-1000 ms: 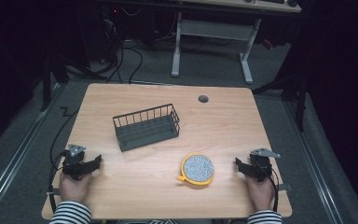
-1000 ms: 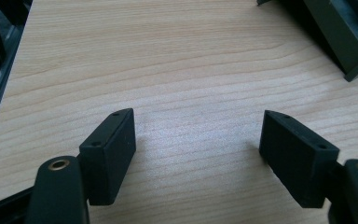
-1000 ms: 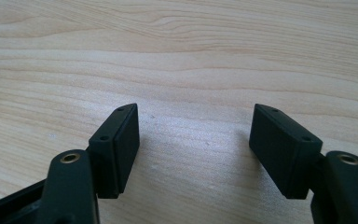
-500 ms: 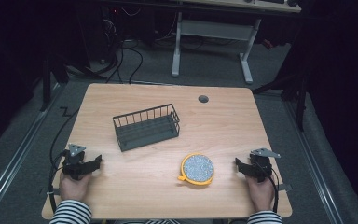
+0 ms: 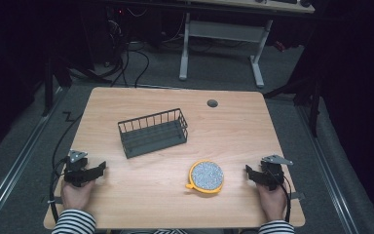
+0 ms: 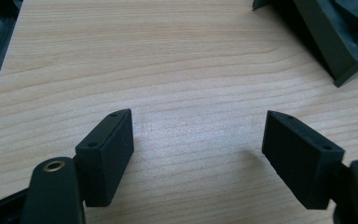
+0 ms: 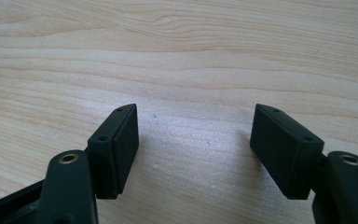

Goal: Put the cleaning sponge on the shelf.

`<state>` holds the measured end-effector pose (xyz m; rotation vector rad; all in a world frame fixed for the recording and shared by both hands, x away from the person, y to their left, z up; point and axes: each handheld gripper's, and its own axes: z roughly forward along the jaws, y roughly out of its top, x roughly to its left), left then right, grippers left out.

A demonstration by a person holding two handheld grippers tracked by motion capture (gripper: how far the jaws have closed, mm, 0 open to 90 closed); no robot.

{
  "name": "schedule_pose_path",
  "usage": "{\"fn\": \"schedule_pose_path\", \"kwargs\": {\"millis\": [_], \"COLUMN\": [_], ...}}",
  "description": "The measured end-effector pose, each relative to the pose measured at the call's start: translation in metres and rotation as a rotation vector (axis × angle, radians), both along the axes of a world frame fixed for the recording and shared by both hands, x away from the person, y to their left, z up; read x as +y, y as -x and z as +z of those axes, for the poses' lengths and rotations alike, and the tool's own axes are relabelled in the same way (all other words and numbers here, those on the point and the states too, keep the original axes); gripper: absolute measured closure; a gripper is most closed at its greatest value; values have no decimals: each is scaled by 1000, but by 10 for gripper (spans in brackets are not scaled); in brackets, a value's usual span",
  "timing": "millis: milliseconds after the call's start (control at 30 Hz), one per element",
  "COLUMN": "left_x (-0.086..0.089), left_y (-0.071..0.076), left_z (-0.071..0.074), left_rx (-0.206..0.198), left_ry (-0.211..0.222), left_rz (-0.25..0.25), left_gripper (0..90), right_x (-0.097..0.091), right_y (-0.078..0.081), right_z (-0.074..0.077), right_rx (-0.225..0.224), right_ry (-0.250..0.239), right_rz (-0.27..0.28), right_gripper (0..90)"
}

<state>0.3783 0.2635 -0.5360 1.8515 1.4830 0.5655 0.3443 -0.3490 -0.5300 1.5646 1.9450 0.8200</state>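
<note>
— What is seen from the high view?
— Dim floor and the white legs of another desk (image 5: 219, 44) are seen behind a light wooden table (image 5: 141, 195). A dark wire basket (image 5: 153, 132) is set slightly left of the table's middle, turned a little off square. A round yellow-rimmed disc with a speckled grey top (image 5: 206, 176) is laid at about five o'clock from the basket, well apart from it. A small dark round hole (image 5: 212, 103) is seen toward twelve o'clock, near the far edge.

— And the grippers there?
— The left gripper (image 5: 96, 169) is held at the table's eight o'clock corner by a hand (image 5: 76, 195) with a striped sleeve (image 5: 73, 223). The right gripper (image 5: 250, 171) is held at four o'clock by the other hand (image 5: 272, 202). Each is rested low at the table, and the disc is placed between them, nearer the right one.

— What is shown in the left gripper view?
— The left gripper (image 6: 198, 144) is seen with its jaws spread wide, and only bare wood grain is seen between them. A dark corner of the basket (image 6: 340, 42) is seen at one o'clock, well apart from the jaws.

— And the right gripper view?
— The right gripper (image 7: 193, 140) is likewise seen spread wide over bare wood, with nothing held. A faint shadow is cast on the wood under each jaw.
</note>
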Motion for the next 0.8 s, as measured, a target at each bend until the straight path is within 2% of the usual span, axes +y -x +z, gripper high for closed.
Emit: {"fn": "schedule_pose_path", "kwargs": {"millis": [233, 267, 367, 433, 467, 633, 800], "left_x": [-5, -7, -9, -11, -13, -17, -21], "left_y": [1, 1, 1, 1, 1, 0, -3], "left_z": [2, 3, 6, 9, 13, 22, 39], "left_rx": [4, 11, 16, 18, 12, 6, -9], "left_ry": [46, 56, 44, 45, 65, 86, 119], "left_rz": [-16, -29, -40, -47, -50, -69, -89], "left_gripper": [265, 270, 272, 284, 288, 292, 283], "right_x": [1, 1, 0, 0, 0, 0, 1], "right_y": [0, 0, 0, 0, 0, 0, 0], "right_z": [0, 0, 0, 0, 0, 0, 0], "right_rx": [0, 1, 0, 0, 0, 1, 0], "right_ry": [2, 1, 1, 1, 1, 1, 1], "right_rz": [6, 6, 7, 7, 8, 9, 10], "right_gripper": [326, 326, 327, 326, 326, 326, 326]}}
